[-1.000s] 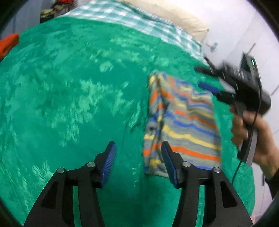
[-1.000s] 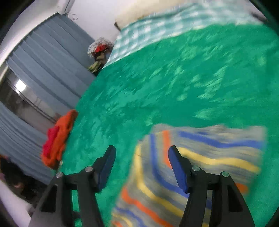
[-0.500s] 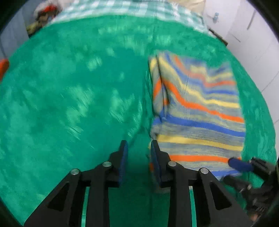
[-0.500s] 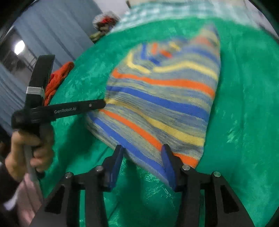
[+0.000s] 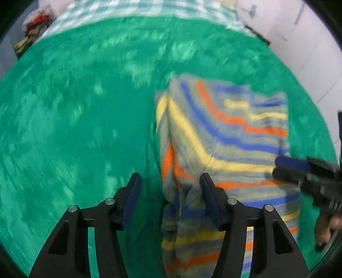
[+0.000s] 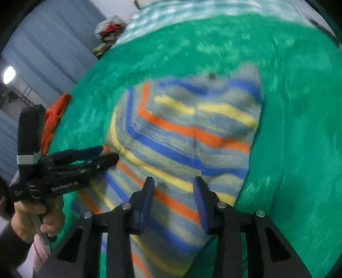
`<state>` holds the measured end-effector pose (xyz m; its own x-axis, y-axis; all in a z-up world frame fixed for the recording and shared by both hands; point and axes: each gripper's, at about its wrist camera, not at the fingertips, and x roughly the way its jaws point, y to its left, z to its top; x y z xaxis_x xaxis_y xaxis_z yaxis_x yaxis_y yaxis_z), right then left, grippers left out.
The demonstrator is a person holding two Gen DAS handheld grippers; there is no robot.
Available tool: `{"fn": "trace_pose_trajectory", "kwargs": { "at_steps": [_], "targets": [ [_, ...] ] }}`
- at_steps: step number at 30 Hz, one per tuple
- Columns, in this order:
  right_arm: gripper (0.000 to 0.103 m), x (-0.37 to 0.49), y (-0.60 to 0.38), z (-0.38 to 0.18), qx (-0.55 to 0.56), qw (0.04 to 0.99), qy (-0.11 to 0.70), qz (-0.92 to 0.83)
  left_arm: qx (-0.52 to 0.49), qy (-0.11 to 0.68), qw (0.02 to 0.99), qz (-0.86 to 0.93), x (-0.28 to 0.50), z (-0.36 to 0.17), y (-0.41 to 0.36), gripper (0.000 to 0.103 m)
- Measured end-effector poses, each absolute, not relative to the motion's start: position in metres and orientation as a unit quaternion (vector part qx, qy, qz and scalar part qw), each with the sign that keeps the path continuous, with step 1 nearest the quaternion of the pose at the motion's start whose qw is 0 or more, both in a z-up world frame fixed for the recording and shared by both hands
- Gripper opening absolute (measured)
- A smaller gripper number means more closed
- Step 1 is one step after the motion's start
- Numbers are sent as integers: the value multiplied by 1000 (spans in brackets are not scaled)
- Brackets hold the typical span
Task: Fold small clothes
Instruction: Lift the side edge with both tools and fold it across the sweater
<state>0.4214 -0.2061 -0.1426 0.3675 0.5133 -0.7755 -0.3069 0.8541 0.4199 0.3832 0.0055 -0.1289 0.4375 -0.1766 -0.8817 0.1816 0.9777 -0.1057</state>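
A small striped garment [image 5: 224,136] in grey, blue, orange and yellow lies folded on the green bedspread [image 5: 74,128]; it also fills the right wrist view [image 6: 188,136]. My left gripper [image 5: 171,192] is open, its jaws straddling the garment's bunched near-left edge. My right gripper [image 6: 174,196] is open over the garment's near edge, nothing clamped. In the right wrist view the left gripper [image 6: 106,154] shows from the side at the garment's left edge. In the left wrist view the right gripper [image 5: 288,169] reaches in from the right.
A checked sheet [image 5: 139,8] and a pillow lie at the bed's far end. An orange cloth [image 6: 55,115] lies at the bed's left edge. A clothes pile [image 6: 109,32] sits by the grey curtains [image 6: 42,53]. A white wall [image 5: 310,53] stands on the right.
Both grippers have opened wider than half a second ago. The garment's near-left edge has bunched up between the left jaws. The right gripper has shifted forward over the garment.
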Motion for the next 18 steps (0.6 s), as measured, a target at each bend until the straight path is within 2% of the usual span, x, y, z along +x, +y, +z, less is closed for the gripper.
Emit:
{"fn": "trace_pose_trajectory", "kwargs": {
  "at_steps": [1, 2, 4, 5, 8, 11, 14, 17, 18],
  "targets": [
    [38, 429, -210, -131, 101, 833, 486, 245, 1, 507, 855, -111, 385, -121, 7, 63],
    [38, 439, -214, -123, 101, 843, 472, 237, -4, 498, 859, -119, 389, -113, 7, 70],
    [38, 462, -217, -122, 114, 849, 471, 213, -8, 487, 865, -124, 405, -109, 3, 80],
    [39, 472, -218, -127, 121, 847, 479, 198, 3, 486, 867, -113, 416, -114, -2, 81],
    [44, 501, -215, -169, 127, 812, 544, 168, 46, 534, 841, -72, 443, -156, -4, 82],
    [44, 482, -204, -145, 80, 837, 515, 168, 20, 516, 852, -82, 428, -138, 12, 81],
    [44, 433, -199, -107, 64, 860, 466, 199, 13, 483, 867, -121, 378, -108, 29, 81],
    [45, 373, -189, -97, 53, 853, 462, 235, 21, 488, 861, -143, 336, -112, 33, 81],
    [45, 354, -183, -104, 54, 844, 471, 251, 39, 502, 853, -135, 326, -123, 32, 76]
  ]
}}
